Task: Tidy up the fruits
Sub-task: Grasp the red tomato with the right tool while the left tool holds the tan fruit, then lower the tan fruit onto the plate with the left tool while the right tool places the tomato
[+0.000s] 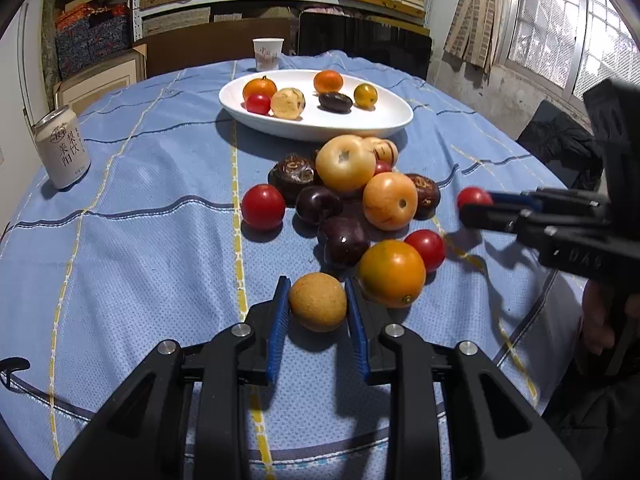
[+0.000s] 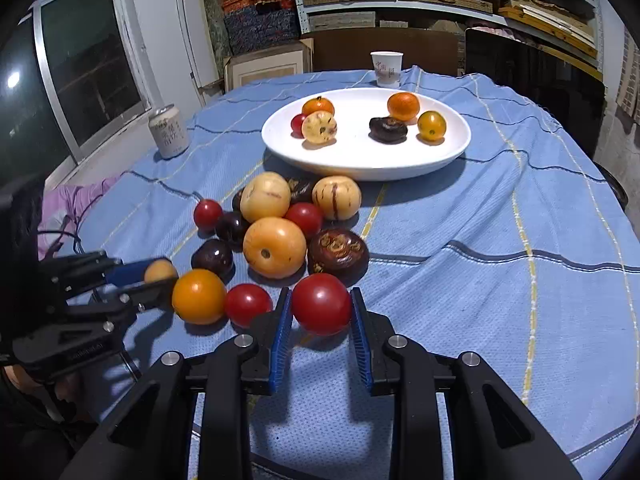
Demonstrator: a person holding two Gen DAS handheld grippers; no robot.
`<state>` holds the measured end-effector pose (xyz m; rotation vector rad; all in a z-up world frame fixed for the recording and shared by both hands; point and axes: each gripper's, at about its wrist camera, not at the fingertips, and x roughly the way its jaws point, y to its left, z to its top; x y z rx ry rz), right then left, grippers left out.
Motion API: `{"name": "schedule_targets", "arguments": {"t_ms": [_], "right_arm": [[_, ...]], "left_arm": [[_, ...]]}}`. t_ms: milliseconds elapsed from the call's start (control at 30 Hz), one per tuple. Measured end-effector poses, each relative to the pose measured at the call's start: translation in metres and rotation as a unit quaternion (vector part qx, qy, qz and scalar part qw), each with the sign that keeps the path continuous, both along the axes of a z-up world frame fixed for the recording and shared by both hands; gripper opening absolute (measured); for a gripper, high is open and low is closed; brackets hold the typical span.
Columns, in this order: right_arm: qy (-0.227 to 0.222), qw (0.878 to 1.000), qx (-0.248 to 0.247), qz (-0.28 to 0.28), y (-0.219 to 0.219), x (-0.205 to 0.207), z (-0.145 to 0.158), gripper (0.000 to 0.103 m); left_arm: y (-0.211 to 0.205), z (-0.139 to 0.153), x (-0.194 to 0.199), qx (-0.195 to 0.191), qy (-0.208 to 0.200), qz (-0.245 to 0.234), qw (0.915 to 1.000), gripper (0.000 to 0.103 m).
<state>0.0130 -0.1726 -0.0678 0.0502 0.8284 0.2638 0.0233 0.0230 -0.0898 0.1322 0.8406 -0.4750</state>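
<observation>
My left gripper (image 1: 318, 286) is shut on a small tan round fruit (image 1: 317, 302) at the near end of the fruit pile; the same gripper (image 2: 158, 274) shows at the left of the right wrist view with the tan fruit (image 2: 159, 270) between its pads. My right gripper (image 2: 321, 294) is shut on a red tomato (image 2: 321, 304), also seen as the right gripper (image 1: 476, 206) with the red tomato (image 1: 474, 197). A white oval plate (image 1: 384, 120) behind the pile holds several fruits. The pile (image 1: 348, 200) mixes tomatoes, dark plums, yellow fruits and an orange tomato (image 1: 391, 273).
A drink can (image 1: 62, 148) stands on the blue striped tablecloth (image 1: 140, 240) at the left. A paper cup (image 1: 267, 54) stands behind the plate. Shelves of boxes line the far wall, and a dark chair back stands behind the table. A hand (image 1: 600, 312) holds the right gripper.
</observation>
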Motion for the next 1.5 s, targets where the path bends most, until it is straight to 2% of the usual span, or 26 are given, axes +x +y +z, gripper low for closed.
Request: {"name": "schedule_targets", "arguments": {"t_ms": [233,467,800,933,1167,1367,1400,1433,1500], "right_arm": [[-0.024,1.0,0.005,-0.006,-0.007,0.004,0.024,0.029],[-0.057,0.998,0.017,-0.024,-0.025,0.021,0.062,0.029],[-0.078,0.996,0.021,-0.042,-0.045,0.06,0.095,0.029],[-0.057,0.997,0.021,-0.05,-0.052,0.091,0.088,0.029],[-0.002,0.997,0.014,-0.069,-0.061,0.147,0.05,0.029],[0.017,0.997,0.002,-0.078,-0.061,0.169,0.026,0.03],[0.017,0.997,0.004,-0.078,-0.062,0.17,0.024,0.031],[0.018,0.997,0.009,-0.076,-0.063,0.171,0.022,0.037],[0.011,0.997,0.014,-0.08,-0.064,0.17,0.022,0.047]], "left_arm": [[0.0,0.03,0.006,-0.001,-0.025,0.001,0.9997,0.027],[-0.028,0.065,0.029,-0.003,-0.056,-0.02,0.9982,0.027],[-0.073,0.082,0.067,0.003,-0.072,-0.048,0.9962,0.027],[-0.086,0.078,0.093,0.011,-0.061,-0.048,0.9969,0.027],[-0.106,0.045,0.144,0.032,-0.018,-0.039,0.9986,0.027],[-0.111,0.027,0.163,0.047,-0.005,-0.034,0.9983,0.027],[-0.11,0.028,0.163,0.045,-0.006,-0.031,0.9985,0.029],[-0.109,0.028,0.164,0.043,-0.006,-0.028,0.9986,0.031],[-0.106,0.03,0.162,0.041,-0.01,-0.024,0.9988,0.051]]}}
